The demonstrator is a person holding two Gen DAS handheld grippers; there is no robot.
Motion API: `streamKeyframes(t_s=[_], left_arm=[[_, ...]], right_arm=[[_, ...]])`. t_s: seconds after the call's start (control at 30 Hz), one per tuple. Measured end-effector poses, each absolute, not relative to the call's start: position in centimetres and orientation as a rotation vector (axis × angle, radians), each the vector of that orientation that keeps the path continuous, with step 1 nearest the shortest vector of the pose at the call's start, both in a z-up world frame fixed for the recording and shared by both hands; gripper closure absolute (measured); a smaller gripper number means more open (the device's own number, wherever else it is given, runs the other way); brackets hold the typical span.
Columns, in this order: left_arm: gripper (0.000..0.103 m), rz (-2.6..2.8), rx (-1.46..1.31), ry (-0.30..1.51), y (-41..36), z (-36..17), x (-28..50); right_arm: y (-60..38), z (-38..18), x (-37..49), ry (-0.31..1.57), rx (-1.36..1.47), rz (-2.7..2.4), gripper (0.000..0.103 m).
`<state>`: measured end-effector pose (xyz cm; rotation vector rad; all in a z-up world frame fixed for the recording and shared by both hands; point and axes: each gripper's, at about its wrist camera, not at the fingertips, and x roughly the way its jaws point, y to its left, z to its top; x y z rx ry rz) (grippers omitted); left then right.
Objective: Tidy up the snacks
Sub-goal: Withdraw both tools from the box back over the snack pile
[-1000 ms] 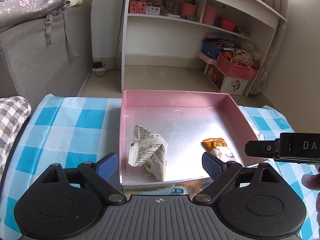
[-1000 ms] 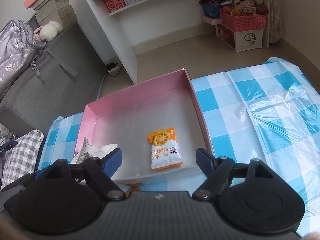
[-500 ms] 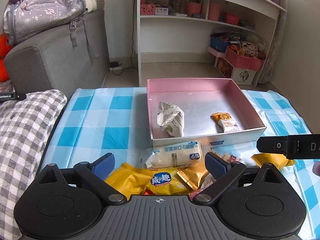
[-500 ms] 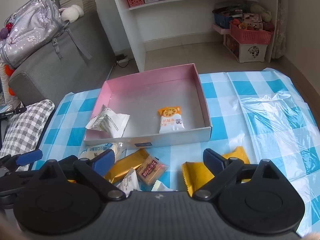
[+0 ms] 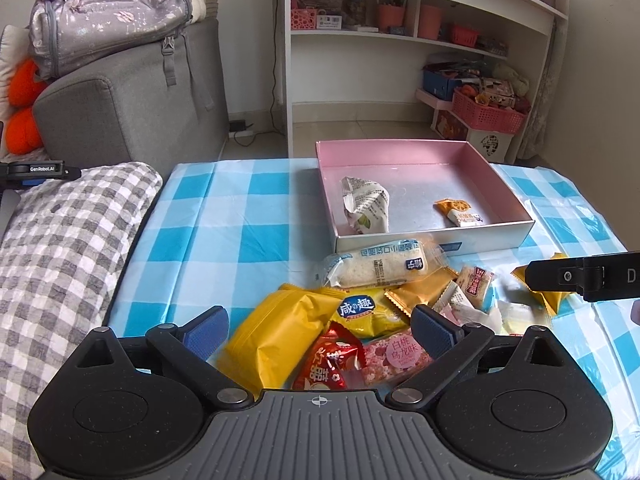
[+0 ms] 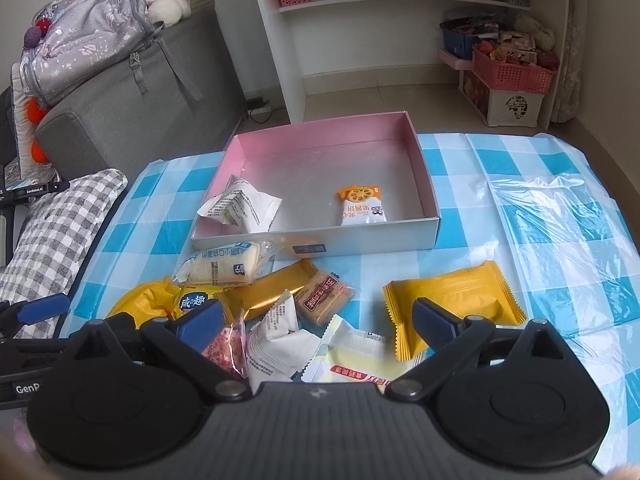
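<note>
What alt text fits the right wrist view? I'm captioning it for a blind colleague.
An open right gripper hangs over a heap of wrapped snacks on a blue-and-white checked tablecloth. Behind the heap a shallow pink box holds a white crumpled packet and an orange-and-white biscuit packet.

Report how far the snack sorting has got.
Done: two packets lie in the pink box, a white one and an orange-topped one. In hand: nothing; left gripper and right gripper are open. Left: the snack pile in front of the box.
</note>
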<state>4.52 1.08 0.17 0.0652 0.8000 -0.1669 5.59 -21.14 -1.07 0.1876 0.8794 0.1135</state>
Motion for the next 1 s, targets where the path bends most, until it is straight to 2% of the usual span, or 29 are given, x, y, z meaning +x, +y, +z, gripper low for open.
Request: streamKeyframes(t_s=[1.0], left_arm=[[0.004, -0.173, 0.044, 0.811, 6.1, -2.3, 3.8]], right_arm=[[-19.2, -2.5, 2.2, 0.74, -0.012, 0.234, 0.0]])
